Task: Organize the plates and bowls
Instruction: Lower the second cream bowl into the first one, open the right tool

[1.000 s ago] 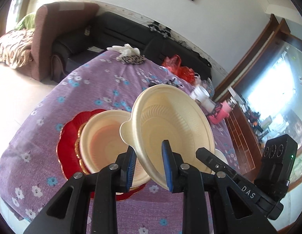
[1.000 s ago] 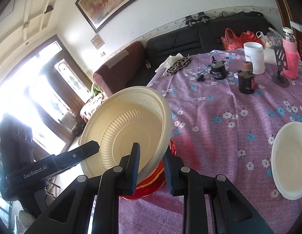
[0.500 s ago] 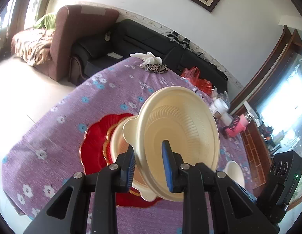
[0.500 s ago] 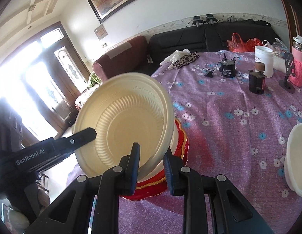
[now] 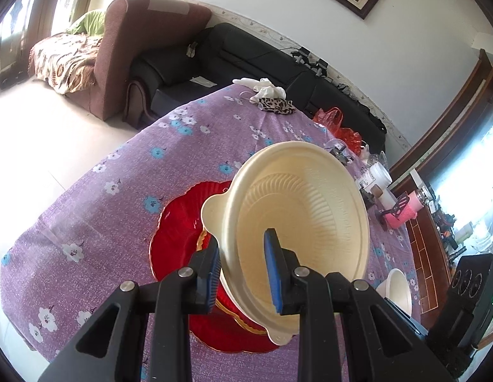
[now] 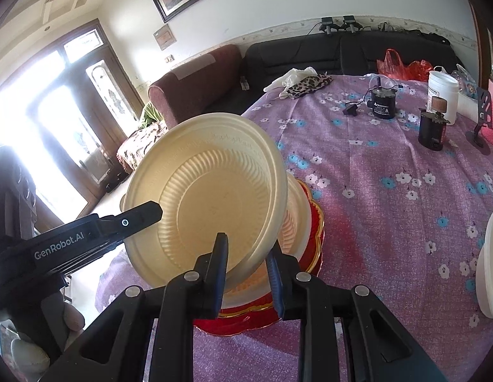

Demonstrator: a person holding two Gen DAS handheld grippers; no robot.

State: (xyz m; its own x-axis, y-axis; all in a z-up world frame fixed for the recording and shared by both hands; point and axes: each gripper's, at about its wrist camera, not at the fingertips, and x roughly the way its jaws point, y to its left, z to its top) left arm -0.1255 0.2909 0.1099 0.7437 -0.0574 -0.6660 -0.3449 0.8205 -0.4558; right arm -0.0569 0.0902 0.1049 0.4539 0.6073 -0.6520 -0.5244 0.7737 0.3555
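Purple floral tablecloth covers the table. At the far edge: white cloth touching leopard-print fabric. Black cylindrical device with cable, white plastic jar, dark small bottle with cork cap, pink flask. Maroon armchair, black sofa behind.

The left hand-held gripper is matt black plastic with two angular arms, round silver screws at the joints and blue ribbed pads. The right hand-held gripper looks alike. In the right view, the left one's side reads "GenRobot.AI" in white, bare fingers below
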